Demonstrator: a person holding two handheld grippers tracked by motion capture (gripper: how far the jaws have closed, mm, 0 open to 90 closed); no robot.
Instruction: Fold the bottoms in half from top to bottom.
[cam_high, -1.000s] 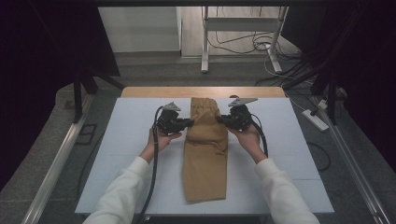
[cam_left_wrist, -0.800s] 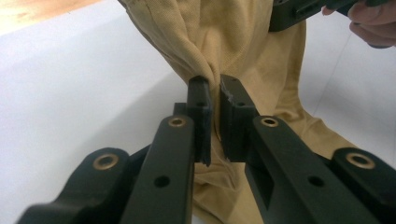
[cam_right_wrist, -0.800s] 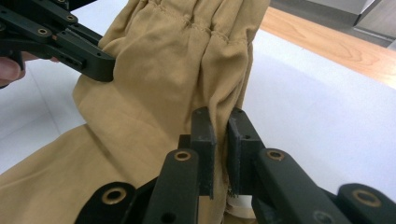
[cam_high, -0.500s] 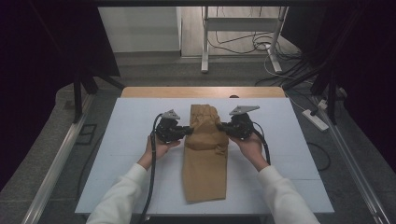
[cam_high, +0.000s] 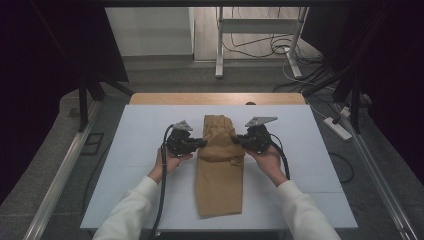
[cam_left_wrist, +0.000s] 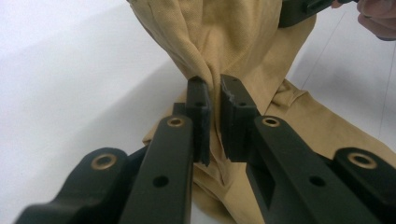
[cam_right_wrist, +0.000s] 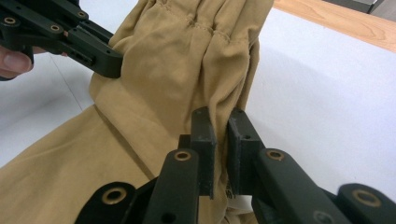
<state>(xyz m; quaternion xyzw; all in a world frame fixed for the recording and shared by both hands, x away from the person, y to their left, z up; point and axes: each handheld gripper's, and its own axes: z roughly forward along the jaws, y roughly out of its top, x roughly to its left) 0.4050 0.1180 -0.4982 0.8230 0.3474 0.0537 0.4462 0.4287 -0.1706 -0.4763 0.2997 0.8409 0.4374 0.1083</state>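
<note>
1. Two grippers hold one tan garment (cam_high: 219, 170) that lies along the middle of your white table (cam_high: 125, 150), its long axis running from 12 to 6 o'clock in the high view.
2. Your left gripper (cam_high: 201, 143) is at the garment's 9 o'clock edge. Its jaws stand narrow, pinched on a bunched fold of cloth, as the left gripper view (cam_left_wrist: 214, 116) shows plainly.
3. Your right gripper (cam_high: 236, 140) is at the 3 o'clock edge, straight across from the left. Its jaws are also narrow, and in the right gripper view (cam_right_wrist: 222, 149) the gathered cloth runs between the pads, so it too grips the garment.
4. Between the two grippers the upper part of the garment is lifted and rumpled, folded toward you; the gathered waistband (cam_right_wrist: 205, 25) shows at 12 o'clock in the right gripper view.
5. Toward 6 o'clock the lower part lies flat on the table, ending near the close edge.
6. Each hand (cam_high: 172, 159) sits under its gripper, with a cable (cam_high: 162, 200) trailing toward you along the left sleeve.
</note>
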